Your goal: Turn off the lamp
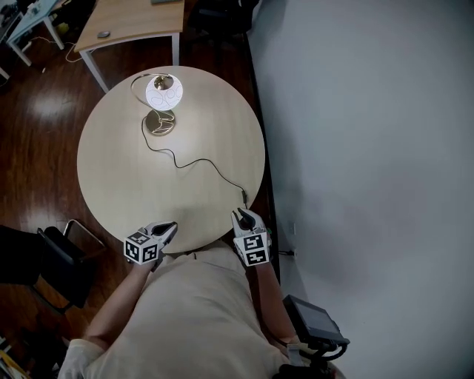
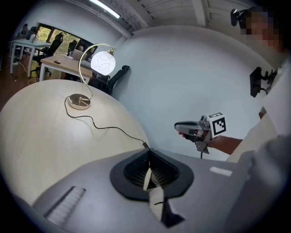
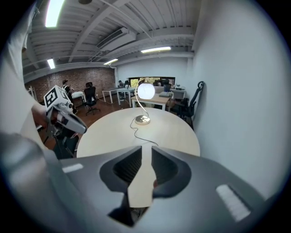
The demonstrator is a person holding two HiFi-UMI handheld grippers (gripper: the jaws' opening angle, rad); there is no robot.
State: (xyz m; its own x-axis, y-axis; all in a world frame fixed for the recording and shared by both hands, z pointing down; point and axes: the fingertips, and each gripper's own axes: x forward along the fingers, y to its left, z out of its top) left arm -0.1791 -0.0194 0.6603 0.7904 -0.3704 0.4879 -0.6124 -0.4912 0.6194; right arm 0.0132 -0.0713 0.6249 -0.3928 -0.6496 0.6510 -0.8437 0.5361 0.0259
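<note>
The lamp stands on the far left part of the round table (image 1: 111,170), its white globe (image 1: 164,92) lit above a brass base (image 1: 160,123). It also shows as globe (image 2: 103,63) and base (image 2: 79,101), and far off as globe (image 3: 145,91). Its black cord (image 1: 200,161) snakes across to the near right edge, close to my right gripper (image 1: 239,215). That gripper (image 3: 145,152) has a narrow gap between its jaws and holds nothing. My left gripper (image 1: 169,227) hovers at the near edge, and in its own view the left gripper (image 2: 148,152) is shut and empty. Both are far from the lamp.
A grey wall (image 1: 370,148) runs close along the table's right side. A wooden desk (image 1: 133,18) stands beyond the table, and a black chair (image 1: 63,255) sits at the near left. A black device (image 1: 315,322) lies by the person's right side.
</note>
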